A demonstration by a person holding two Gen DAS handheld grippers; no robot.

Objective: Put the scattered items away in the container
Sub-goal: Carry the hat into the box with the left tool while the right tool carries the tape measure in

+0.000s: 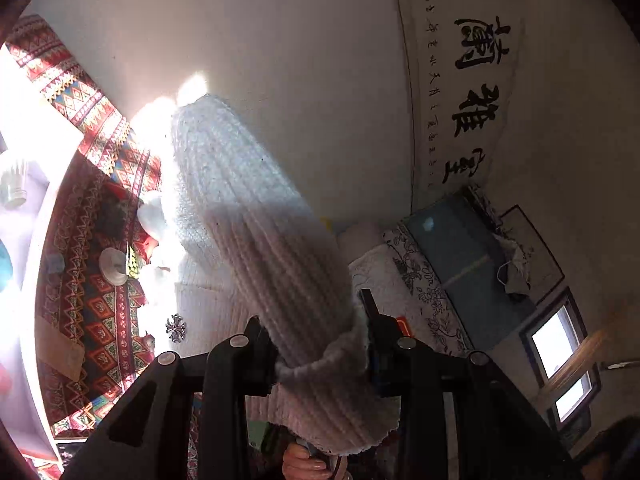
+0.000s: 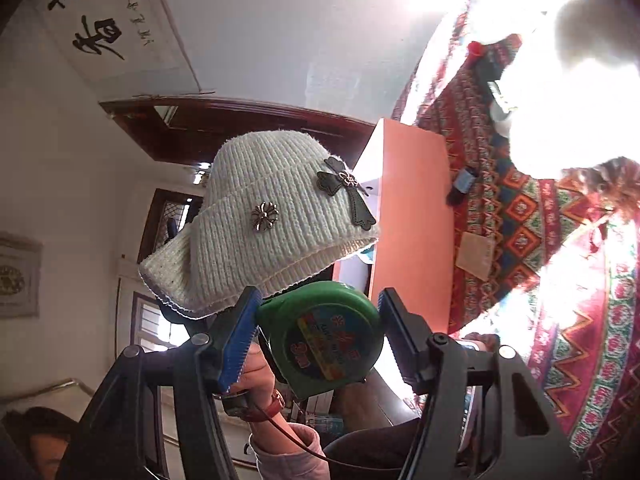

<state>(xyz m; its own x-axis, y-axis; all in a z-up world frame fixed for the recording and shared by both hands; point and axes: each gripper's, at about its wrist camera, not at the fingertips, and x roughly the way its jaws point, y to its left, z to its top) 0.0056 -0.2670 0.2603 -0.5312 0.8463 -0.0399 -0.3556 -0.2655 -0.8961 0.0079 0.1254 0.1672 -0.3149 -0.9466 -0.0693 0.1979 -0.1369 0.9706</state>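
My left gripper (image 1: 320, 344) is shut on a cream knitted hat (image 1: 256, 240) and holds it up in the air; the hat fills the middle of the left wrist view. The same hat (image 2: 264, 220), with a metal flower stud and a dark cross patch, hangs in the right wrist view above my right gripper. My right gripper (image 2: 316, 328) is shut on a green tape measure (image 2: 328, 340). An orange box (image 2: 408, 216) stands open just behind and right of it on the patterned cloth.
A red patterned tablecloth (image 2: 540, 240) carries small scattered items: a round white piece (image 1: 114, 266), a tan card (image 2: 476, 256), a small dark-and-blue object (image 2: 462, 184). Strong glare hides the far part of the table. A calligraphy scroll (image 1: 472, 80) hangs on the wall.
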